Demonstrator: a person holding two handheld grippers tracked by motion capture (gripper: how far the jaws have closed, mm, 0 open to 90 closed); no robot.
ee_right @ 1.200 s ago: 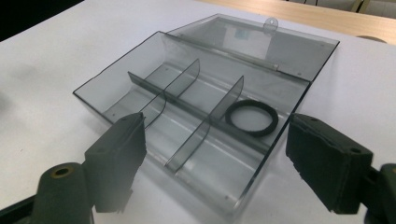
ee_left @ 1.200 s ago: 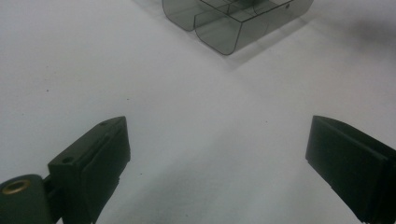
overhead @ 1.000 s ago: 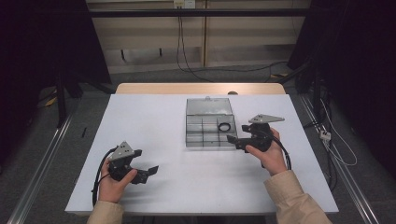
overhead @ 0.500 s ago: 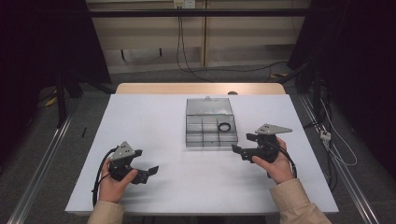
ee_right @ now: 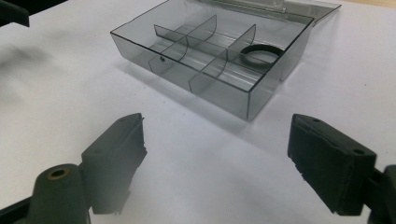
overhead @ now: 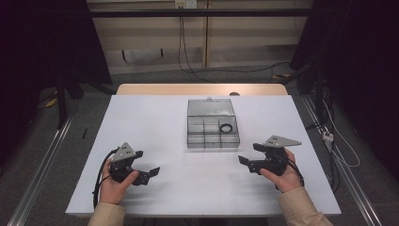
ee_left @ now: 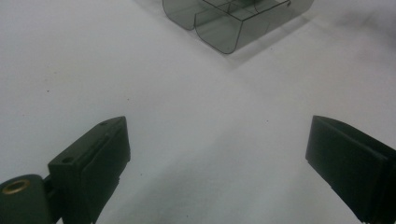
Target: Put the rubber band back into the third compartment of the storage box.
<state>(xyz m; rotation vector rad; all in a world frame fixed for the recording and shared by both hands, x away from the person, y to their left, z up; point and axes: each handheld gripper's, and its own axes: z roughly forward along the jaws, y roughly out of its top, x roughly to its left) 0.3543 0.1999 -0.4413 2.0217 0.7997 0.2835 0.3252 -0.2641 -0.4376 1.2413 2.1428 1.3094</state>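
Tools apart over the white desk (overhead: 155,117)
Left tool (overhead: 151,172) and right tool (overhead: 244,161) gape wide, empty; compartment box (overhead: 211,136) with black ring (overhead: 226,127) at twelve o'clock.

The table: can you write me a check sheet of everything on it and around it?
Surface: white table, bare apart from the box.
Job's things: clear box with dividers, lid open; black ring in its far right compartment.
Clutter: nothing seen.
Grippers: left tongs open, holding nothing; right tongs open, holding nothing, apart from the box.
Cables: black cable trailing from the left tongs; wires hanging behind the table.
Surroundings: dark room, grey floor.
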